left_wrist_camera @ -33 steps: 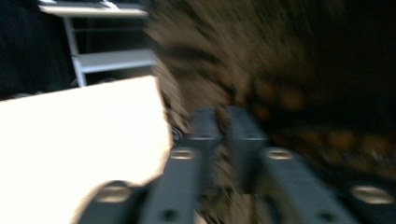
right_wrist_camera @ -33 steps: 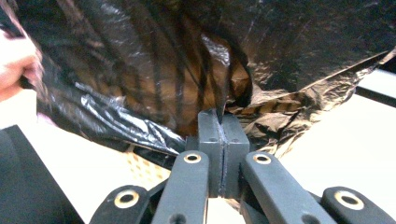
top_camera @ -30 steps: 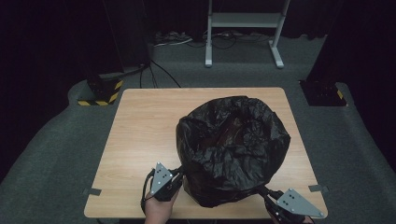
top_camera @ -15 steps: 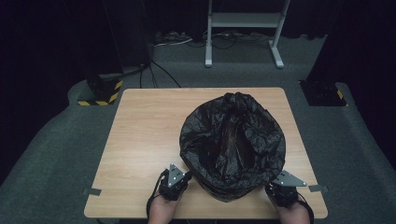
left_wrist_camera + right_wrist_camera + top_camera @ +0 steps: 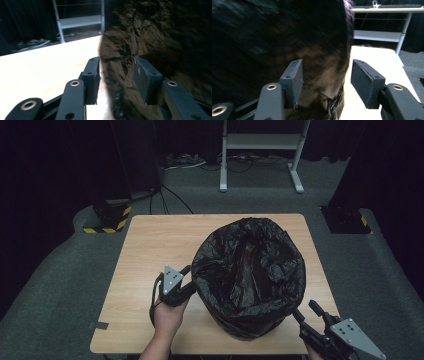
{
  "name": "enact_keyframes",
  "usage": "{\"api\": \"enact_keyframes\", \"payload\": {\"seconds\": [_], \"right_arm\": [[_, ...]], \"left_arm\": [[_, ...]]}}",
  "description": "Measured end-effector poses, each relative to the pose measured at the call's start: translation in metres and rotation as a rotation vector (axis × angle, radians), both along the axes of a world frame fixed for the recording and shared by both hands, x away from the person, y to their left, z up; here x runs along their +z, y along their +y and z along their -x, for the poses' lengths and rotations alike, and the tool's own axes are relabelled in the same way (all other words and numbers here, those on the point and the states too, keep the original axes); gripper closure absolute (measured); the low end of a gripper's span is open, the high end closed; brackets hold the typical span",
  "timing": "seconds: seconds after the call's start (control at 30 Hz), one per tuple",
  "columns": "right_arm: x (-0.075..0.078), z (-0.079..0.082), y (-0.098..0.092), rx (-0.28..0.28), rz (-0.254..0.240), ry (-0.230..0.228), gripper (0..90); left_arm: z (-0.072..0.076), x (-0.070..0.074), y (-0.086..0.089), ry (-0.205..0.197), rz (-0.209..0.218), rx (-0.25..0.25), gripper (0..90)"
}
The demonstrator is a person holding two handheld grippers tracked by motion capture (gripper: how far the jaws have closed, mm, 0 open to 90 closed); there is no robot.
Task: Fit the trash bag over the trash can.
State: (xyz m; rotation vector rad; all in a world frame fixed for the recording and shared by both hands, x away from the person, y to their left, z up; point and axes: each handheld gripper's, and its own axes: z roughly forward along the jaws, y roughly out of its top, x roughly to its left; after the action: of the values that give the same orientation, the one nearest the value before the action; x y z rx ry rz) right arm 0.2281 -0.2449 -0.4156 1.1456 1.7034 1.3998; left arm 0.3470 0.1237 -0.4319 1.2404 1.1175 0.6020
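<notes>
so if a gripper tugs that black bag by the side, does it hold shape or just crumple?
Likely crumples: the bag is thin, wrinkled film, folded between the left gripper jaws. It looks glossy, so possibly slippery. The round upright shape suggests a stiff bin inside, which may slide or tip on the table.

Both hand-held grippers, left (image 5: 189, 287) and right (image 5: 301, 312), just opened off the bag (image 5: 248, 275).

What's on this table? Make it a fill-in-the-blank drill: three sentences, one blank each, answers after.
1. The black bag stands on a ___ table.
2. The bag's open mouth faces ___.
3. The block on the floor off the table's far left corner bears yellow and ___ stripes.

Missing words: wooden; up; black.
</notes>
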Motion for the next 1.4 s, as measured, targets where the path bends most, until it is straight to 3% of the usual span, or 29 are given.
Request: {"api": "enact_keyframes", "payload": {"seconds": [0.07, 0.17, 0.2, 0.23, 0.27, 0.37, 0.47, 0.5, 0.67, 0.83, 0.87, 0.9, 0.93, 1.0, 1.07, 1.13, 1.2, 1.23, 1.27, 1.3, 1.33, 1.37, 1.4], "right_arm": [[-0.002, -0.002, 0.003, 0.01, 0.015, 0.017, 43.5], [-0.016, -0.017, 0.01, 0.026, 0.078, 0.048, 43.0], [-0.019, -0.022, 0.011, 0.02, 0.097, 0.048, 44.7], [-0.024, -0.037, 0.006, -0.015, 0.112, 0.059, 43.1], [-0.024, -0.037, 0.006, -0.015, 0.112, 0.059, 43.1], [-0.028, -0.065, -0.014, -0.056, 0.122, 0.078, 41.5], [-0.028, -0.079, -0.025, -0.066, 0.14, 0.077, 41.4], [-0.027, -0.093, -0.038, -0.076, 0.136, 0.089, 41.6], [-0.024, -0.113, -0.06, -0.097, 0.157, 0.099, 41.8], [-0.023, -0.116, -0.065, -0.086, 0.17, 0.102, 39.2], [-0.024, -0.113, -0.065, -0.081, 0.182, 0.093, 37.2], [-0.024, -0.113, -0.065, -0.081, 0.182, 0.093, 37.2], [-0.024, -0.109, -0.067, -0.096, 0.182, 0.086, 36.7], [-0.024, -0.104, -0.071, -0.104, 0.158, 0.088, 36.7], [-0.024, -0.102, -0.072, -0.105, 0.152, 0.087, 36.7], [-0.024, -0.098, -0.071, -0.105, 0.149, 0.087, 36.8], [-0.024, -0.096, -0.067, -0.094, 0.149, 0.087, 36.8], [-0.024, -0.095, -0.064, -0.09, 0.151, 0.087, 38.2], [-0.024, -0.095, -0.064, -0.09, 0.151, 0.087, 38.2], [-0.025, -0.095, -0.064, -0.087, 0.142, 0.092, 37.8], [-0.025, -0.095, -0.064, -0.087, 0.14, 0.093, 37.7], [-0.026, -0.095, -0.064, -0.087, 0.139, 0.094, 37.7], [-0.026, -0.095, -0.064, -0.089, 0.141, 0.093, 37.7]], "left_arm": [[0.0, -0.001, -0.007, -0.011, -0.01, -0.023, 55.8], [0.003, -0.003, -0.014, -0.013, -0.014, -0.043, 57.5], [0.006, -0.003, -0.016, -0.013, -0.014, -0.045, 57.5], [0.01, -0.003, -0.018, -0.015, -0.015, -0.057, 57.6], [0.01, -0.003, -0.018, -0.015, -0.015, -0.057, 56.3], [0.023, -0.005, -0.029, -0.023, -0.021, -0.116, 53.7], [0.028, -0.007, -0.038, -0.018, -0.032, -0.153, 53.1], [0.032, -0.008, -0.044, -0.014, -0.039, -0.18, 52.7], [0.043, -0.016, -0.07, -0.02, -0.047, -0.271, 50.0], [0.043, -0.02, -0.063, -0.006, -0.046, -0.238, 43.7], [0.045, -0.019, -0.056, -0.041, -0.031, -0.2, 42.8], [0.045, -0.019, -0.056, -0.041, -0.031, -0.2, 42.8], [0.047, -0.017, -0.049, -0.076, -0.015, -0.181, 43.5], [0.045, -0.014, -0.037, -0.106, -0.02, -0.161, 40.9], [0.033, -0.006, -0.028, -0.12, -0.011, -0.142, 38.8], [0.017, 0.004, -0.026, -0.124, 0.025, -0.154, 29.9], [-0.002, 0.007, -0.028, -0.083, 0.026, -0.227, 25.9], [-0.009, 0.006, -0.03, -0.051, 0.014, -0.286, 35.5], [-0.012, 0.004, -0.033, -0.03, -0.007, -0.325, 35.5], [-0.014, -0.004, -0.038, -0.01, -0.027, -0.39, 58.9], [-0.014, -0.004, -0.038, -0.01, -0.027, -0.39, 70.7], [-0.014, -0.013, -0.041, 0.021, -0.021, -0.386, 82.5], [-0.014, -0.013, -0.041, 0.021, -0.021, -0.386, 88.5]]}}
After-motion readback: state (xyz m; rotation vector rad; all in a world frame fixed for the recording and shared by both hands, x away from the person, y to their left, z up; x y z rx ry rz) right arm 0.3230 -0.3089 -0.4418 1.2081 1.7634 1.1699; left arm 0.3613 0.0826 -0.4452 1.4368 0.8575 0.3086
